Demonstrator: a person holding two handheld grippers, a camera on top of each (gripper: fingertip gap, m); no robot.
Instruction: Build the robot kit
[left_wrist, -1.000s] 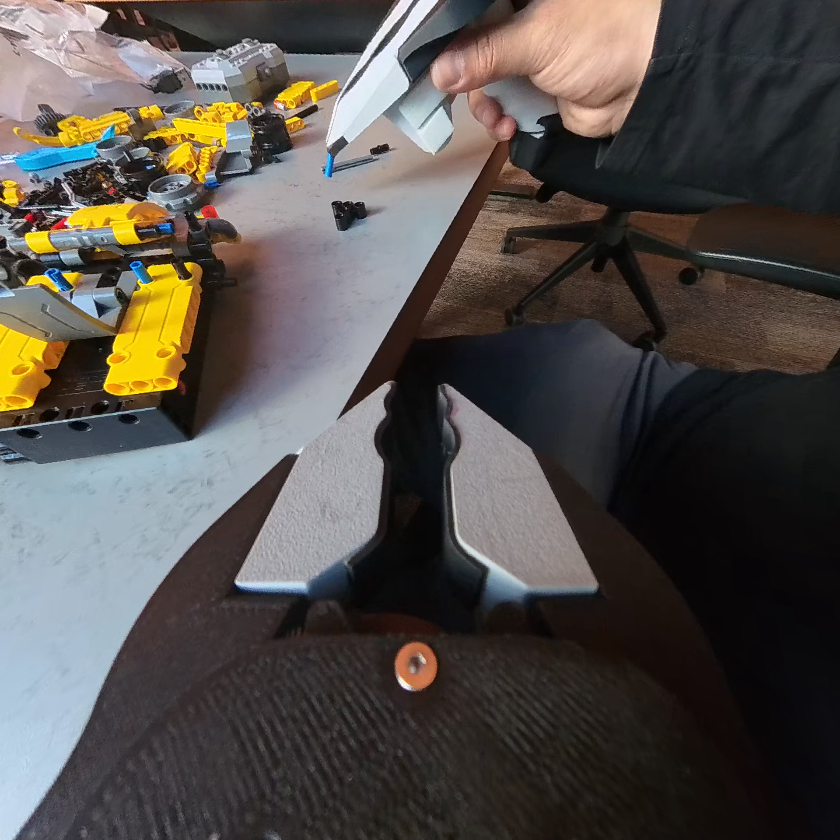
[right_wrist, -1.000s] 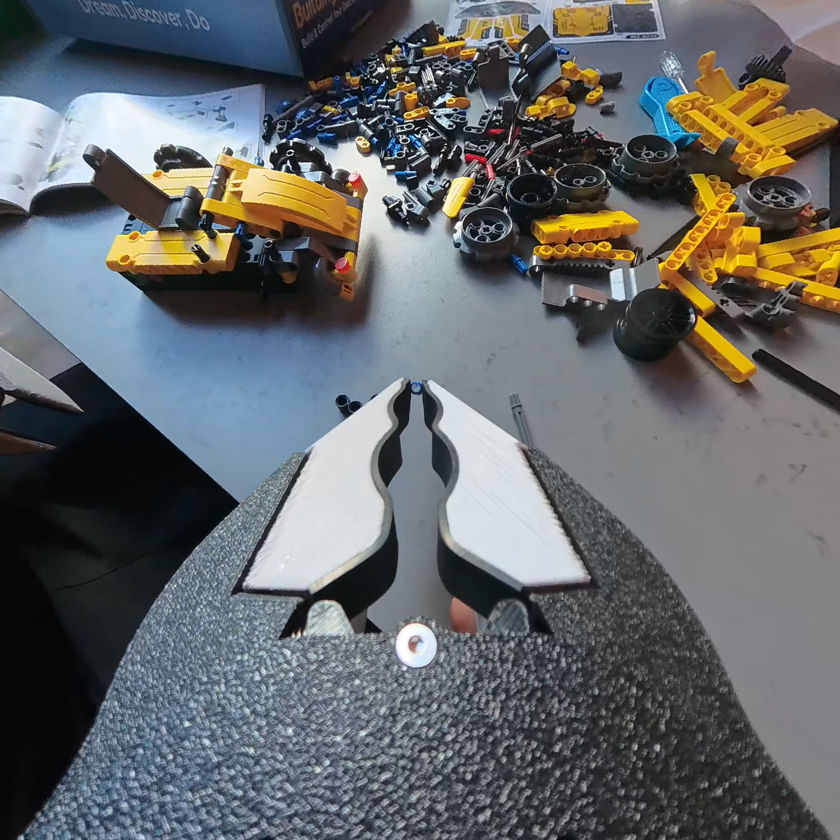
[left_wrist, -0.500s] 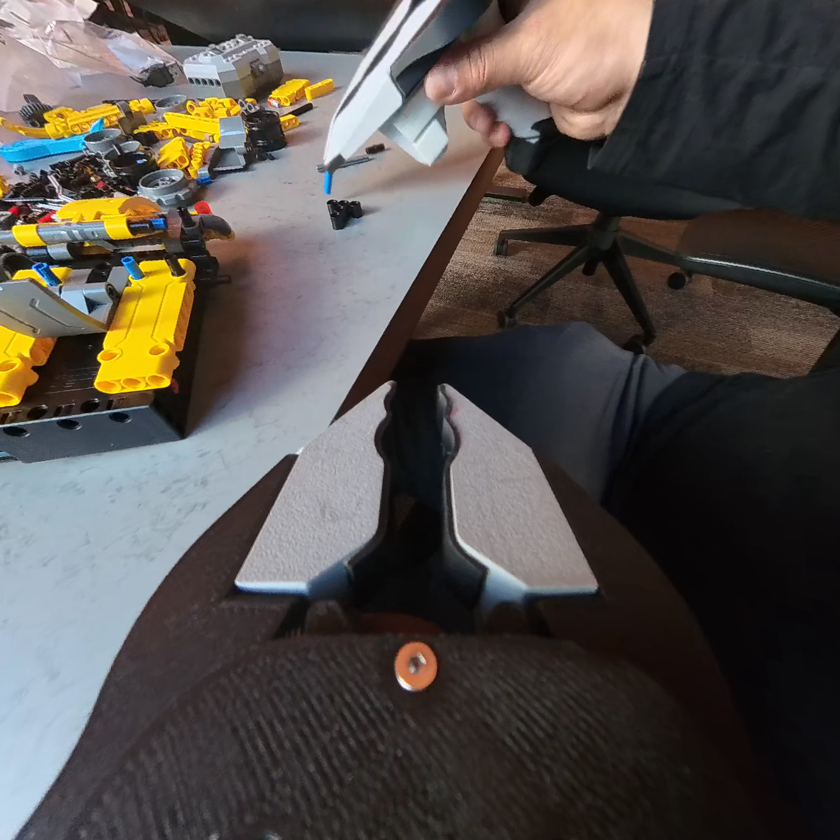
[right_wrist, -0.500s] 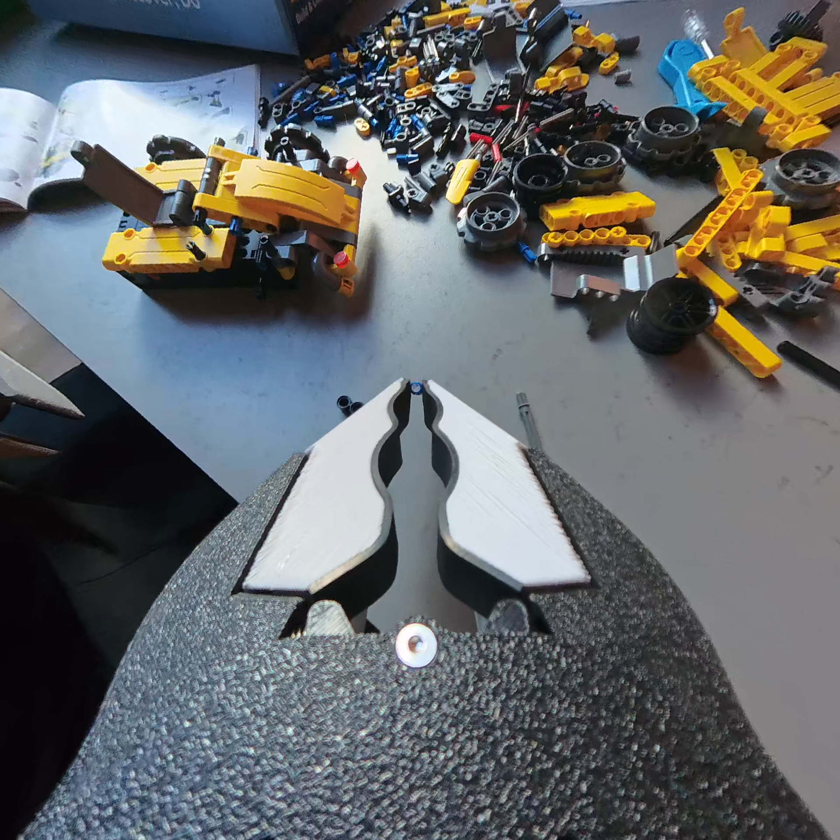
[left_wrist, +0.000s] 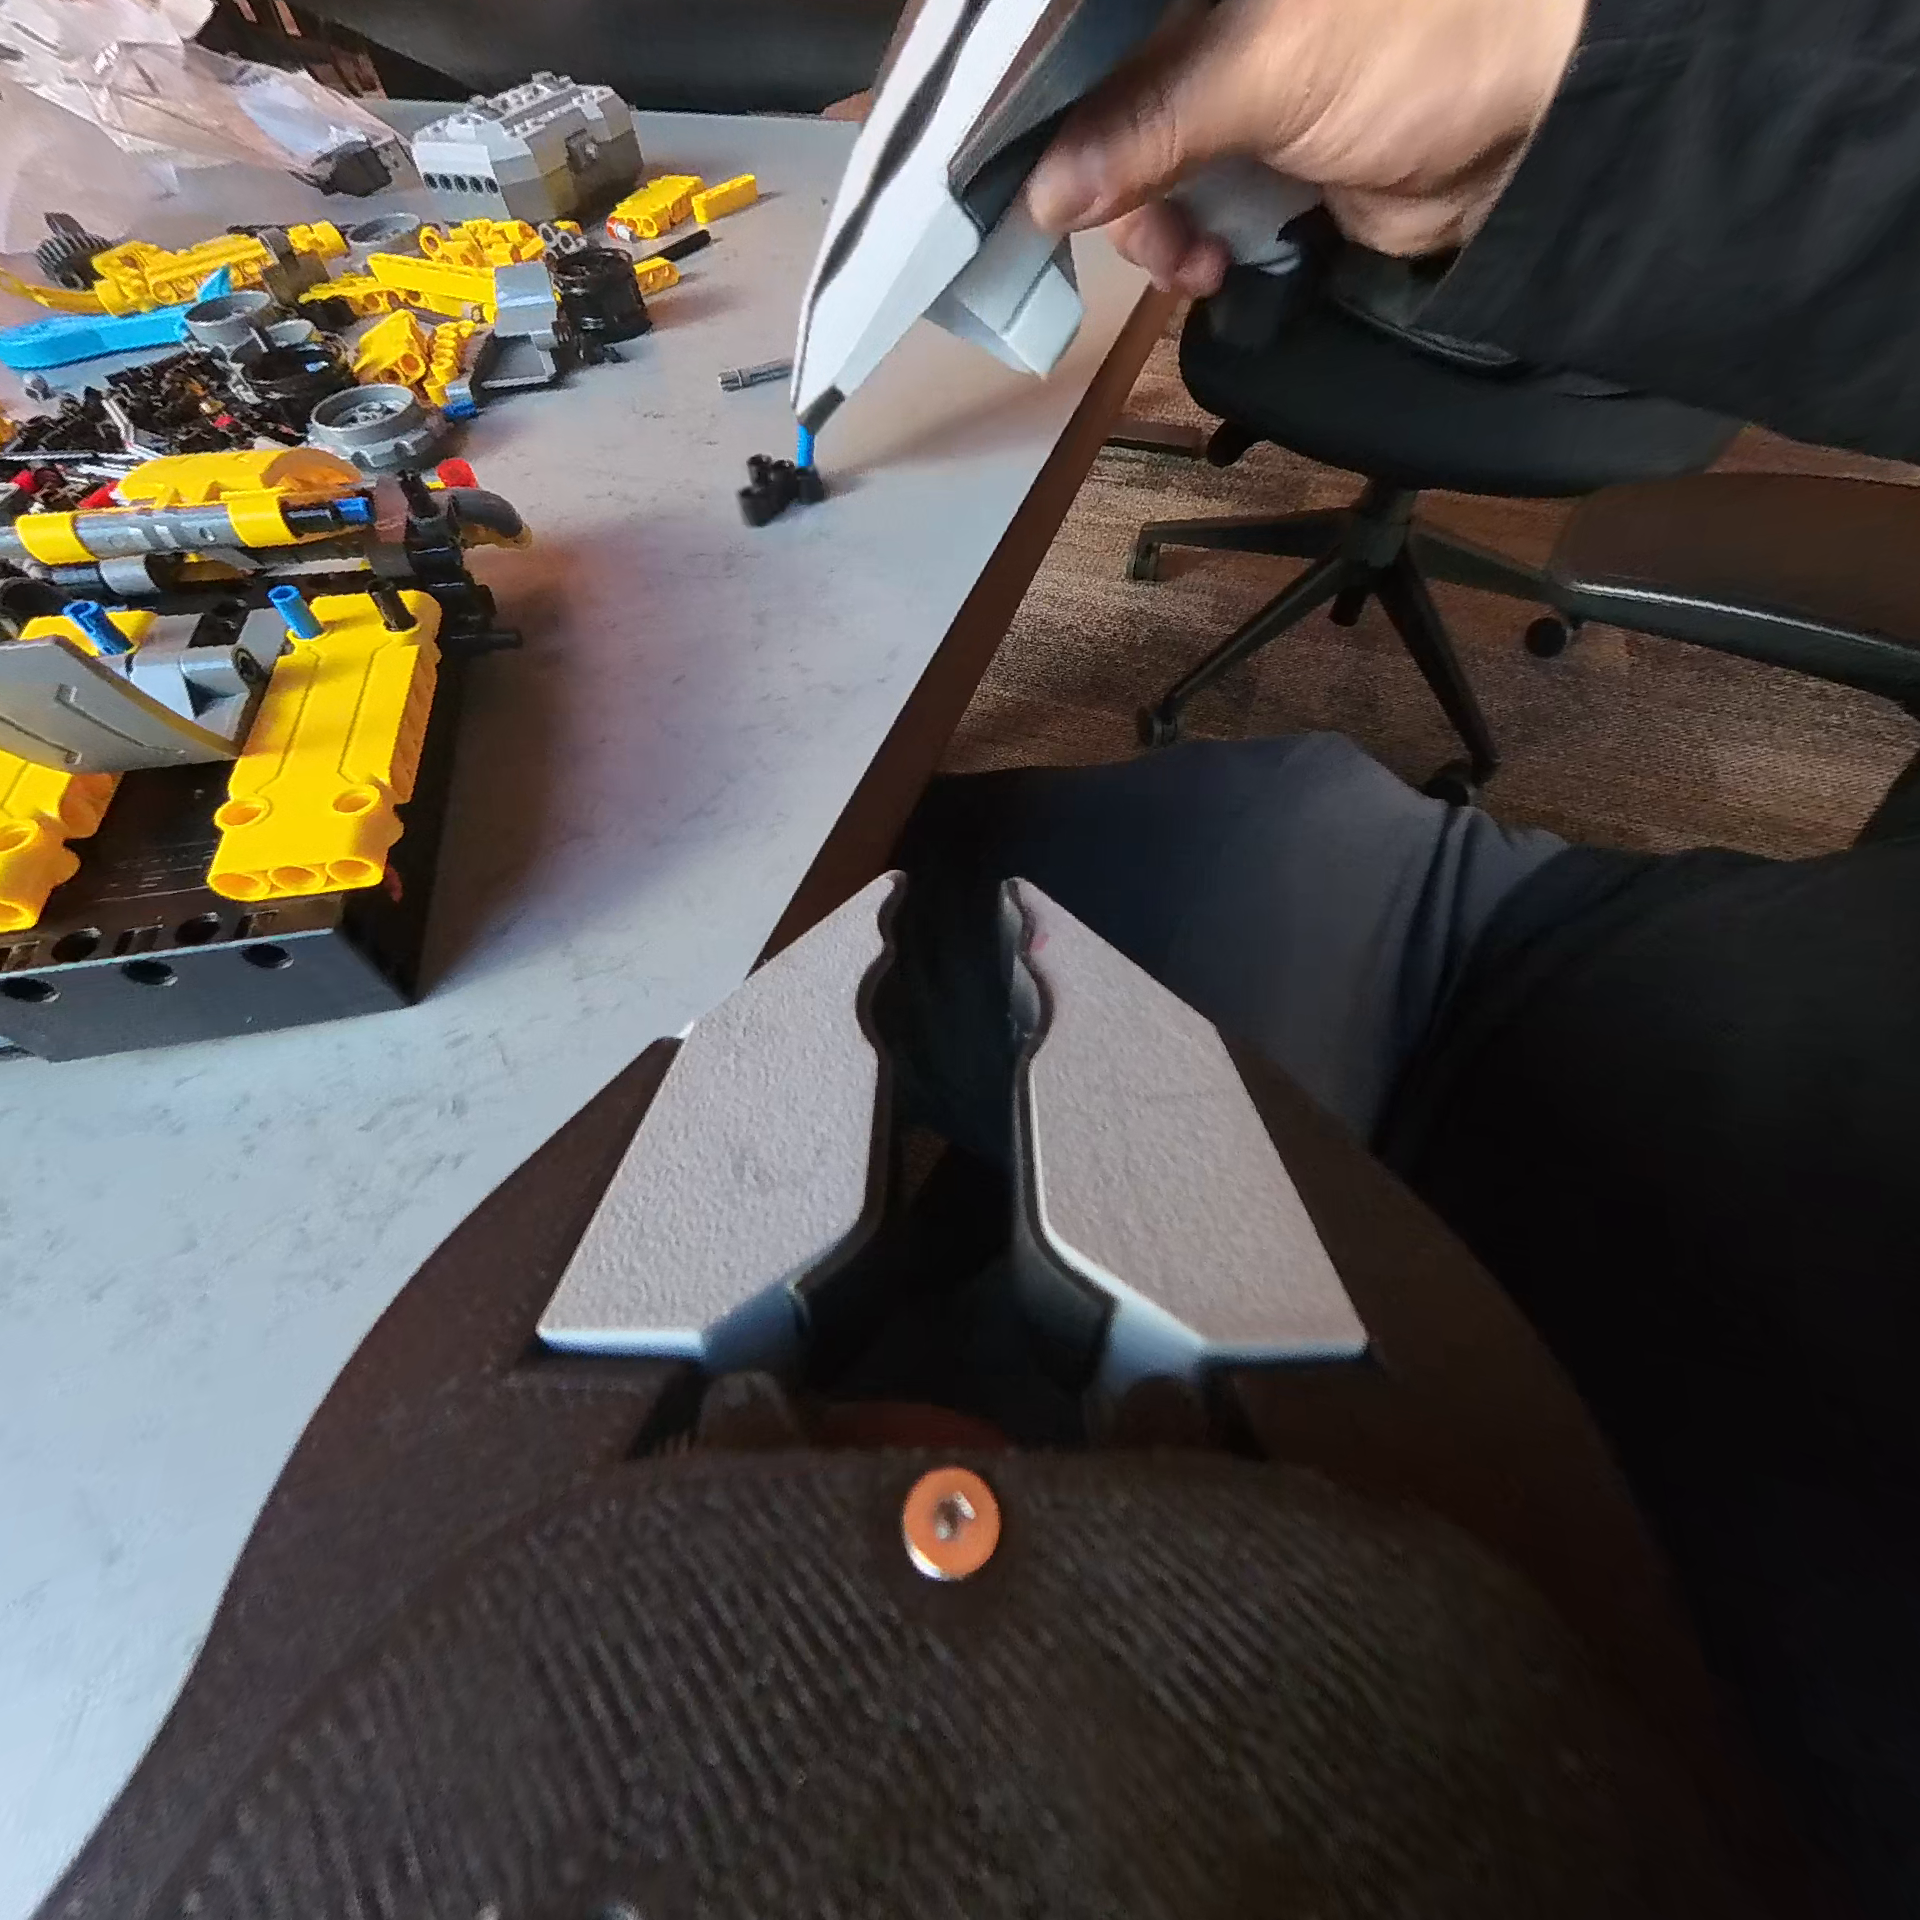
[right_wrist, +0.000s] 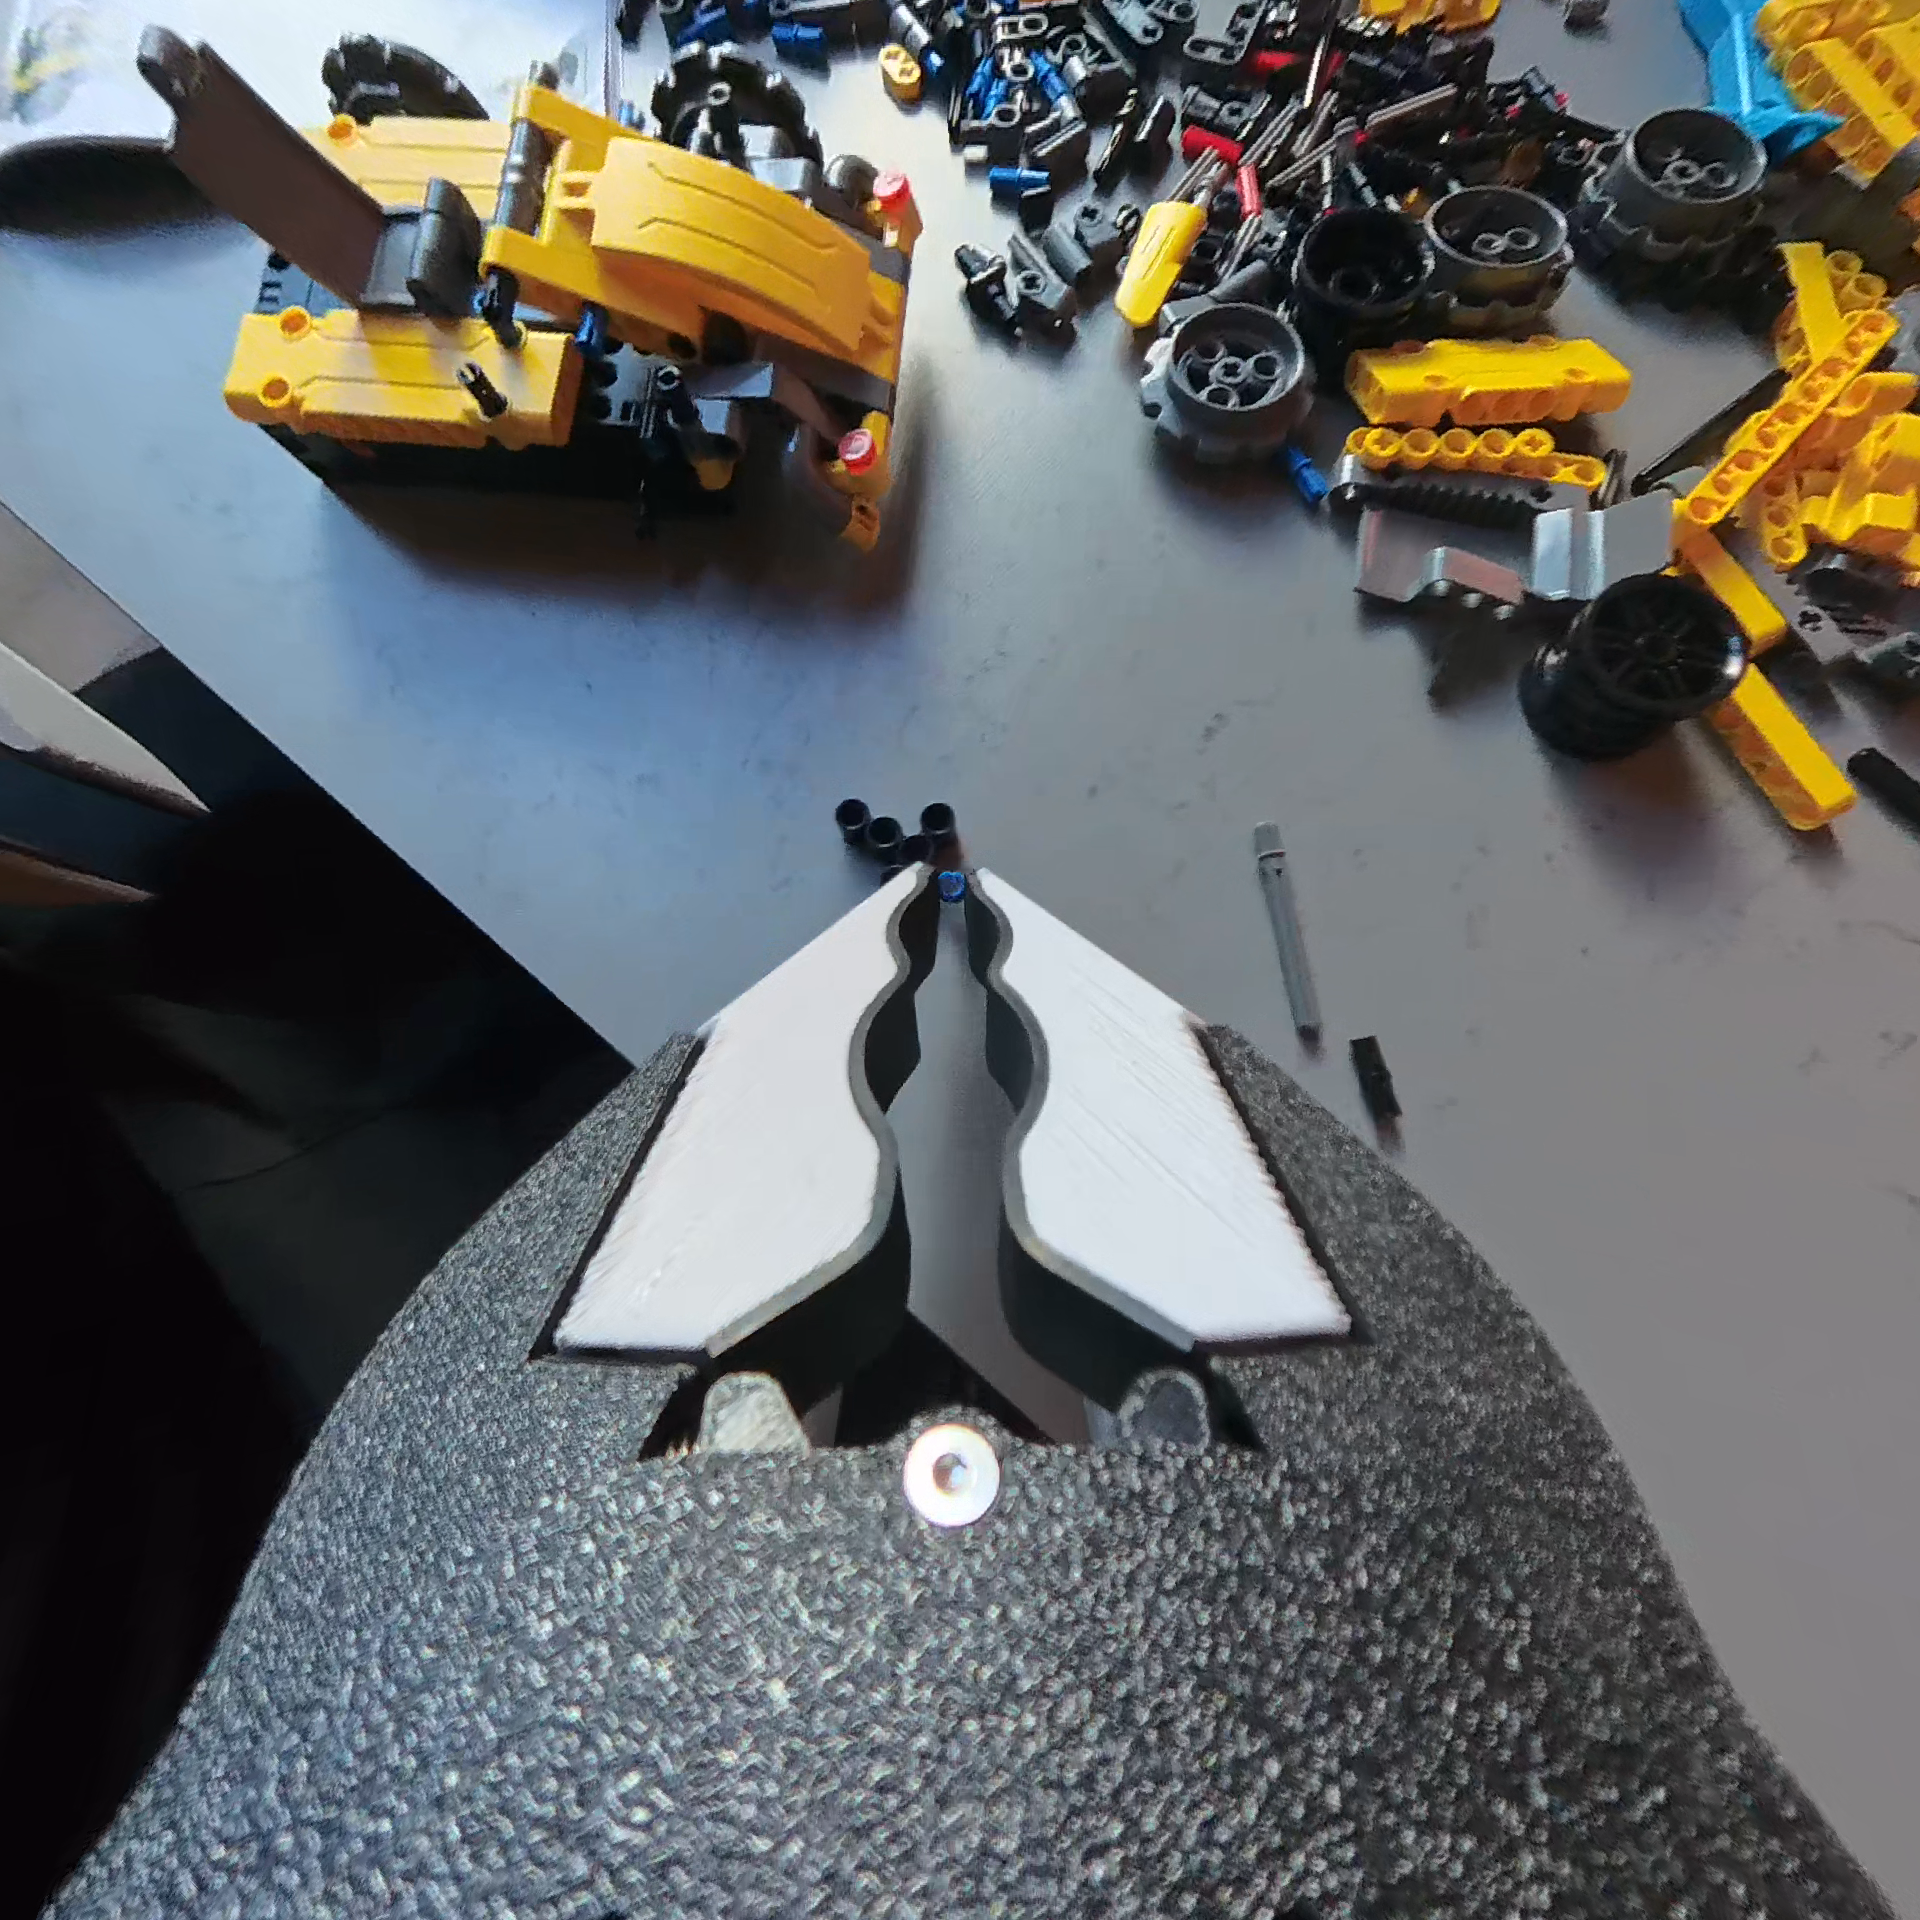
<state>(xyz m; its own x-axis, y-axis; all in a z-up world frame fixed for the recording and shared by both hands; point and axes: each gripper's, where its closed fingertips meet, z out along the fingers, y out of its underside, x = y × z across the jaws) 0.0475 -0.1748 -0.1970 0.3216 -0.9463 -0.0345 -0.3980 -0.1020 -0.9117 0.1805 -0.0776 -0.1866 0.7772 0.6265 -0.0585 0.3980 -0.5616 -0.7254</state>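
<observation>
My right gripper (right_wrist: 950, 881) is shut on a small blue pin (right_wrist: 949, 886) held at its tips. The pin's lower end sits right at a small black connector piece (right_wrist: 894, 831) lying on the grey table (right_wrist: 1039, 707). The left wrist view shows the same: the right gripper (left_wrist: 816, 410) points down, the blue pin (left_wrist: 804, 445) meeting the black connector (left_wrist: 779, 486). My left gripper (left_wrist: 951, 894) is open and empty, held off the table's edge above a person's lap. A half-built yellow and black vehicle (right_wrist: 582, 312) stands at the far left.
A pile of loose yellow, black and blue parts and wheels (right_wrist: 1455, 260) covers the far right. A grey axle (right_wrist: 1286, 925) and a small black pin (right_wrist: 1374, 1075) lie right of the gripper. The table's edge (left_wrist: 935, 707) runs diagonally; an office chair (left_wrist: 1382, 540) stands beyond. Across from one pair of fingers to the other is roughly 15 centimetres. My left tips are about 25 centimetres from the grey axle (right_wrist: 1286, 925), my right tips only 6 centimetres. My left wrist view (left_wrist: 778, 375) looks at it from another angle.
My right gripper has moved down and forward with the blue pin, from above the table to the black connector. My left gripper has stayed in place.
</observation>
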